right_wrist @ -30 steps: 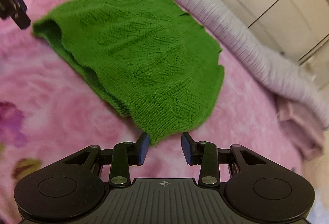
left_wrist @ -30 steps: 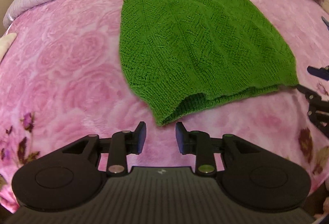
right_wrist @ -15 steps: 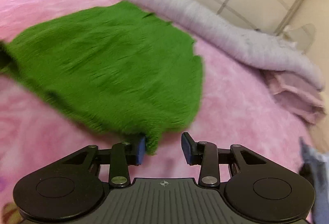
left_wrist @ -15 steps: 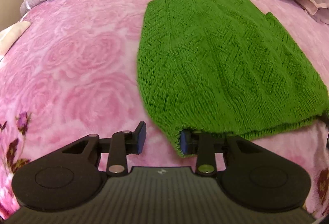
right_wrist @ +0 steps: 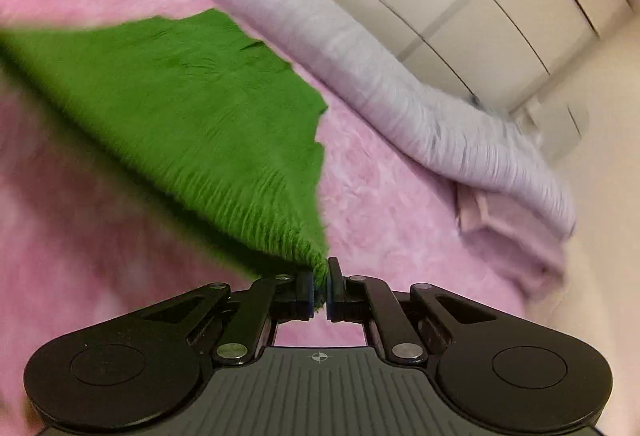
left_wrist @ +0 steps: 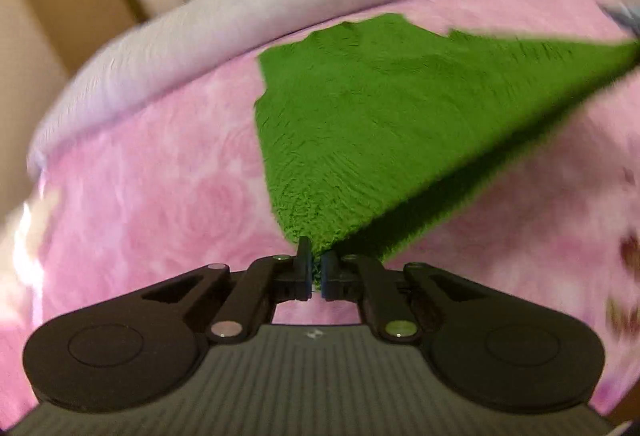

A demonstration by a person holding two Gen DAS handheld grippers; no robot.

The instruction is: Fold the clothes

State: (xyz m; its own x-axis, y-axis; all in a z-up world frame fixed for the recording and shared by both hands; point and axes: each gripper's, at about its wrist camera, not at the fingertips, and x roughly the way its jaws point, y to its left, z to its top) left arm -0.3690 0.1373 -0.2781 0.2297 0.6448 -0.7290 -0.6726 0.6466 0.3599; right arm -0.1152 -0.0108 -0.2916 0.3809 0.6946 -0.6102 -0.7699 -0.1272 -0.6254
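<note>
The left gripper [left_wrist: 316, 272] and right gripper [right_wrist: 319, 290] each pinch a hem corner of the green vest [left_wrist: 372, 116], lifting that end, apparently taut, above the pink blanket [left_wrist: 152, 196]; its neck end lies near the lilac quilt [right_wrist: 360, 48].

Counts: one green knit vest [left_wrist: 372, 124], out ahead of both tools. Two grippers, left gripper [left_wrist: 316, 272] and right gripper [right_wrist: 320, 290], two fingers each. One pink floral blanket [left_wrist: 152, 196] beneath the tools. One lilac ribbed duvet roll [right_wrist: 360, 48] beyond it. One folded pale pink cloth [right_wrist: 516, 236], right of the right tool.
</note>
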